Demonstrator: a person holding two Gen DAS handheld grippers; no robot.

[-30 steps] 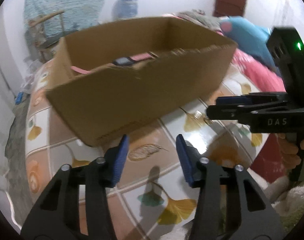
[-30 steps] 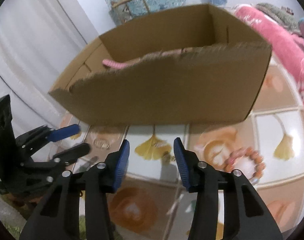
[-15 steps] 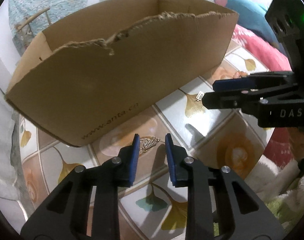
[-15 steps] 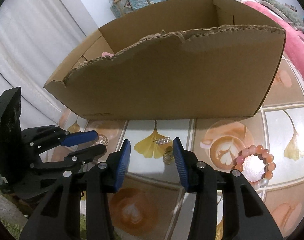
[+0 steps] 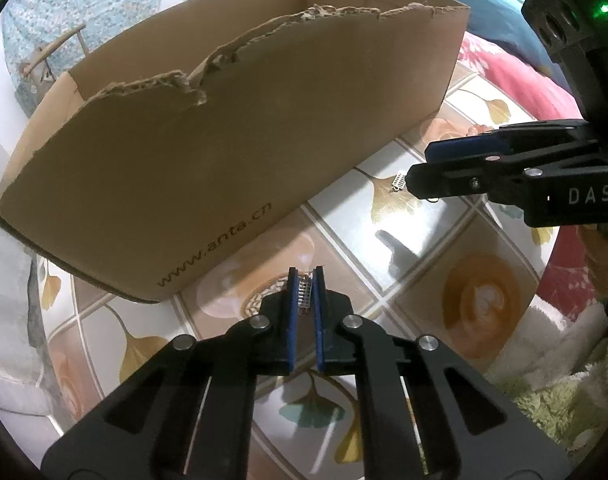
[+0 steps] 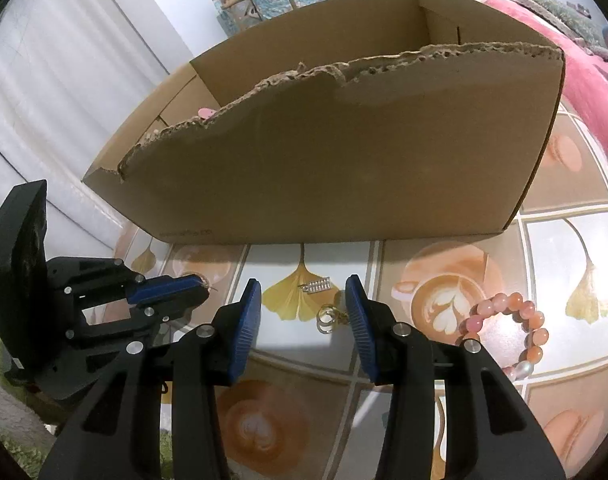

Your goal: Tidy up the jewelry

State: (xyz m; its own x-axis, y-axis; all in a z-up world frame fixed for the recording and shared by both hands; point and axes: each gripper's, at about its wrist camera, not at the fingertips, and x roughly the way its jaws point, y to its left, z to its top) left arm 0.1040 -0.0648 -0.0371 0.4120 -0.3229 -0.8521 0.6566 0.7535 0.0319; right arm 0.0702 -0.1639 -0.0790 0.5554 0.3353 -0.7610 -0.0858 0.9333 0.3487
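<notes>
My left gripper [image 5: 305,280] is shut on a small silver comb-shaped earring [image 5: 304,294], low over the tablecloth just in front of the cardboard box [image 5: 224,140]. In the right wrist view the left gripper [image 6: 202,284] sits at the left, a sliver of silver showing at its tip. My right gripper [image 6: 304,284] hangs open above a matching silver earring [image 6: 316,286] and a small gold ring piece [image 6: 327,318]. A pink and orange bead bracelet [image 6: 508,328] lies to the right. Something pink [image 6: 205,112] peeks over the torn rim of the box [image 6: 344,160].
The tablecloth [image 6: 456,256] shows ginkgo leaves and latte cups. The tall box wall blocks the way straight ahead of both grippers. A pink blanket [image 6: 588,80] lies at the right, a white curtain [image 6: 64,92] at the left, and green shaggy fabric [image 5: 564,404] by the near edge.
My left gripper came down toward the silver earring by the box and closed on it. The right gripper kept its place, still open.
</notes>
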